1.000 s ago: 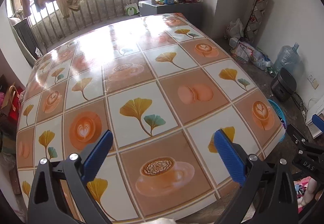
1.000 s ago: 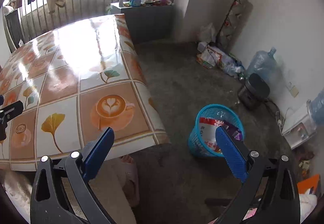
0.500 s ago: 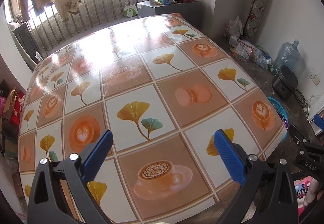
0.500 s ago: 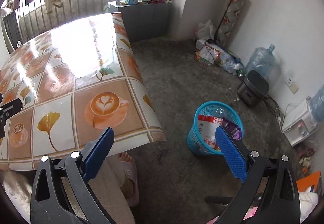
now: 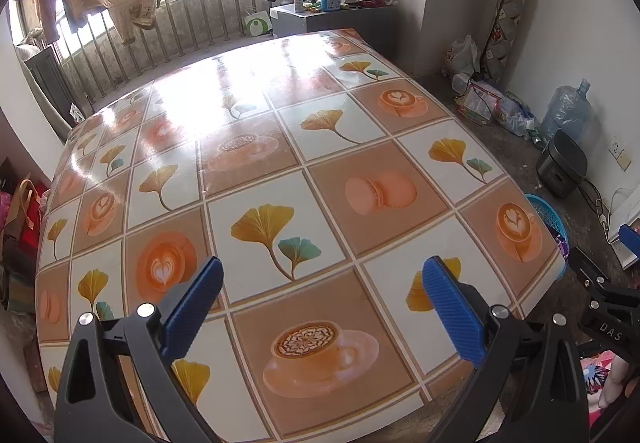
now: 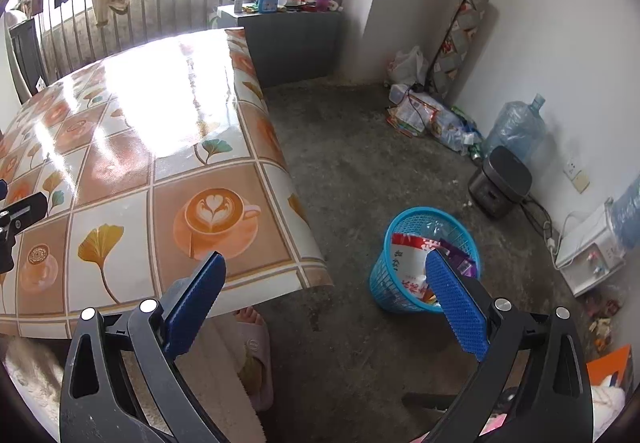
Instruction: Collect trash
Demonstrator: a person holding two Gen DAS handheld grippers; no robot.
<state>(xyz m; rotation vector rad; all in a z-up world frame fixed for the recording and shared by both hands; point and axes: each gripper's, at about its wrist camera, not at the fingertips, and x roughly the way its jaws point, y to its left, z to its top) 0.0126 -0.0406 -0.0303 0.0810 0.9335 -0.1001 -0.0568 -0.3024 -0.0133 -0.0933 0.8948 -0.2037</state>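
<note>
Trash in blue basket [image 6: 404,231], both hand-held grippers [image 6: 322,275] wide apart, empty.

— What room is found around the blue basket [image 6: 430,259]?

— Bare concrete floor [image 6: 360,171] is seen on the side of the basket toward the desk [image 6: 132,163], and toward the far wall as well. The basket's mouth is left uncovered from above, though wrappers are heaped inside it.

— And what is set in the way?

— The overhanging desk corner is found near the basket's left. A black cooker [image 6: 500,183] is stood just behind the basket, with a water bottle [image 6: 516,127] and a litter pile [image 6: 432,119] farther back along the wall. A white appliance [image 6: 592,255] is placed to the basket's right. A slippered foot [image 6: 252,347] is seen under the desk edge.
</note>
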